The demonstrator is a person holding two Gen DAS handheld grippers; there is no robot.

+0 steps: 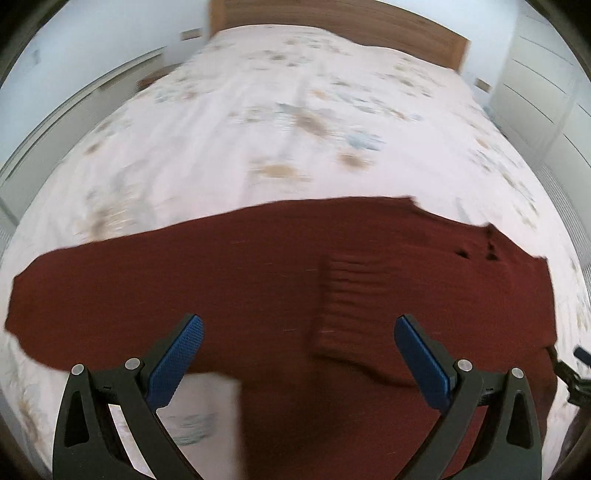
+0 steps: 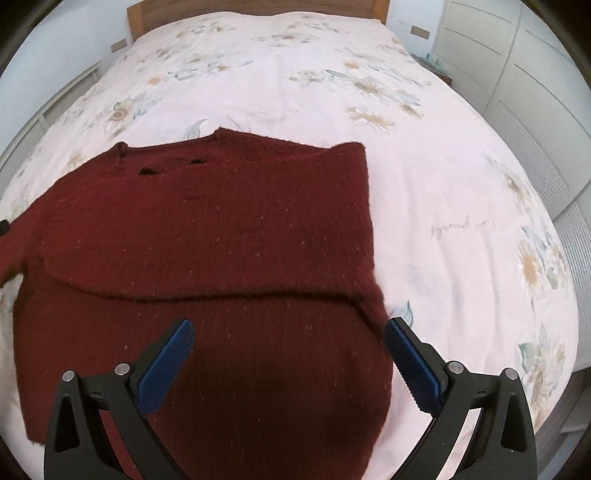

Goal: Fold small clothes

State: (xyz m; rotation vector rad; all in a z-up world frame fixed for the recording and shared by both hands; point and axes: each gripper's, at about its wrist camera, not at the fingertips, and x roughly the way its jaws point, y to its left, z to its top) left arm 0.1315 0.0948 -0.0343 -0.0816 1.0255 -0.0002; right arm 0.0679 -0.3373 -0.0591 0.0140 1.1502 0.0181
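**Both grippers spread wide over the jumper**

Left gripper (image 1: 298, 328) hangs low over the jumper (image 1: 258, 280), pointing twd the headboard (image 1: 332, 22), blue pads (image 1: 177, 362) far apart, nothing between them. That view is blurred. Right gripper (image 2: 290, 332) is in the same pose, tilted down at the jumper (image 2: 207, 229), its pads (image 2: 166, 365) splayed just as wide and not gripping; the right pad sits just past the jumper's right edge, over bare sheet (image 2: 443, 184).

The jumper, dark red knit, lies flat on the sheet at the end furthest from the headboard. Its top part is folded down across the body, w/ the fold edge running side to side just ahead of the right gripper's tips. A ribbed cuff (image 1: 347, 302) lies on top near the left gripper's right pad.

Writing: a faint script line on the sheet, right of the jumper; can't read it.
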